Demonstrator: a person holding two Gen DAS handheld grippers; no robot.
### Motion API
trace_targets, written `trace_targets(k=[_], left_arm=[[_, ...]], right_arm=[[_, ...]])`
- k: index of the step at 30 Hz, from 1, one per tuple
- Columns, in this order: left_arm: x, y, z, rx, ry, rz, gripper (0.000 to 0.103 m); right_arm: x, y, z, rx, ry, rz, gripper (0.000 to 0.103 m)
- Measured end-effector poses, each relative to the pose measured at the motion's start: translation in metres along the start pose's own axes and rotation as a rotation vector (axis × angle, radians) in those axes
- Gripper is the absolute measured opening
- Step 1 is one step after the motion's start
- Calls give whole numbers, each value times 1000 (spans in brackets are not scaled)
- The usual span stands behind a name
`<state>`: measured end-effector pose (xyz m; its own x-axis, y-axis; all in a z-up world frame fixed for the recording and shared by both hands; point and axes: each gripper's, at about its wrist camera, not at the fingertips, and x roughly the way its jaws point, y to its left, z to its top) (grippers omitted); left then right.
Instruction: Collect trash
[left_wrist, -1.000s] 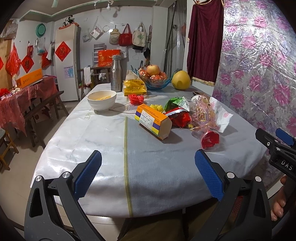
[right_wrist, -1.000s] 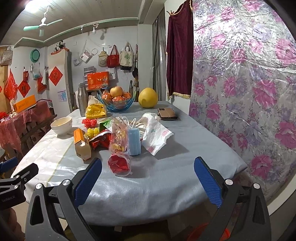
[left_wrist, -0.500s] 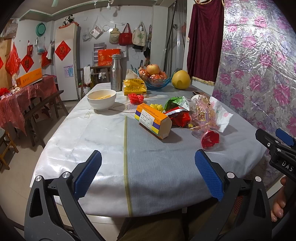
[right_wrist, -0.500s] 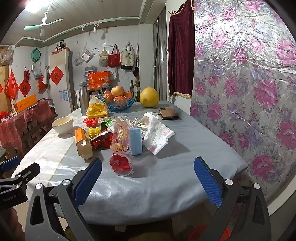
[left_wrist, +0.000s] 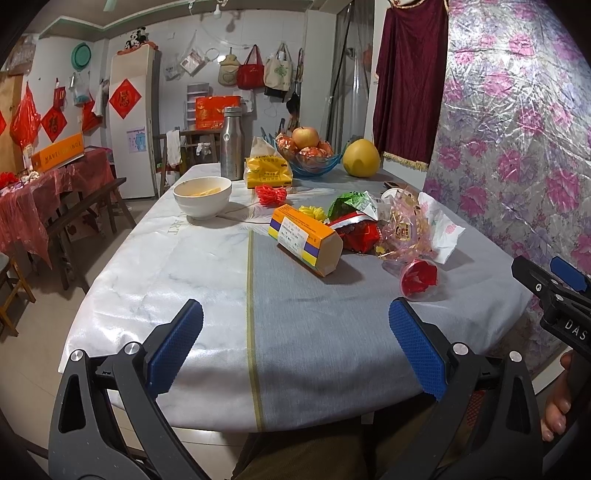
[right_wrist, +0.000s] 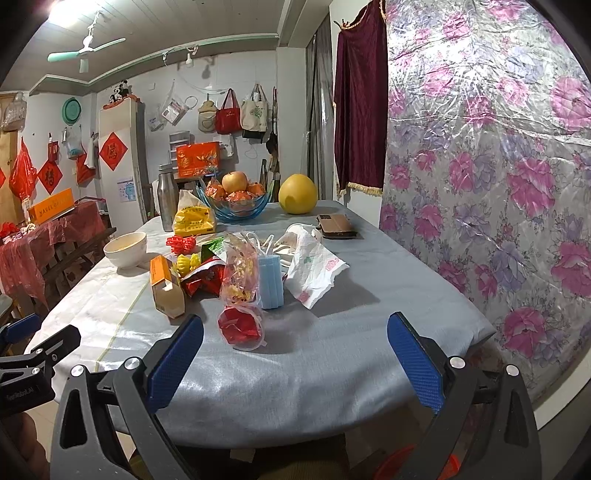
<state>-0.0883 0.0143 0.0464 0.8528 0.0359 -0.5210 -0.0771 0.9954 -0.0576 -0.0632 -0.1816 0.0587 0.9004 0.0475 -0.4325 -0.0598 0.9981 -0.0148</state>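
Trash lies in a heap mid-table: an orange carton, a red wrapper, a green packet, a clear printed bag, a crumpled paper towel, a blue mask stack and a small clear bag of red scraps. My left gripper is open and empty over the table's near edge. My right gripper is open and empty, just short of the red-scrap bag.
A white bowl, steel flask, yellow tissue pack, blue fruit bowl, pomelo and a phone stand on the far half of the table. A floral covered mattress stands at the right.
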Motion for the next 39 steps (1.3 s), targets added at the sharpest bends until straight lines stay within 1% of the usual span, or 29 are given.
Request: trace_targets(k=[39], left_arm=[[1,1,0,-2,10,-8,97]], right_arm=[[3,2,-1,0,9,9,98]])
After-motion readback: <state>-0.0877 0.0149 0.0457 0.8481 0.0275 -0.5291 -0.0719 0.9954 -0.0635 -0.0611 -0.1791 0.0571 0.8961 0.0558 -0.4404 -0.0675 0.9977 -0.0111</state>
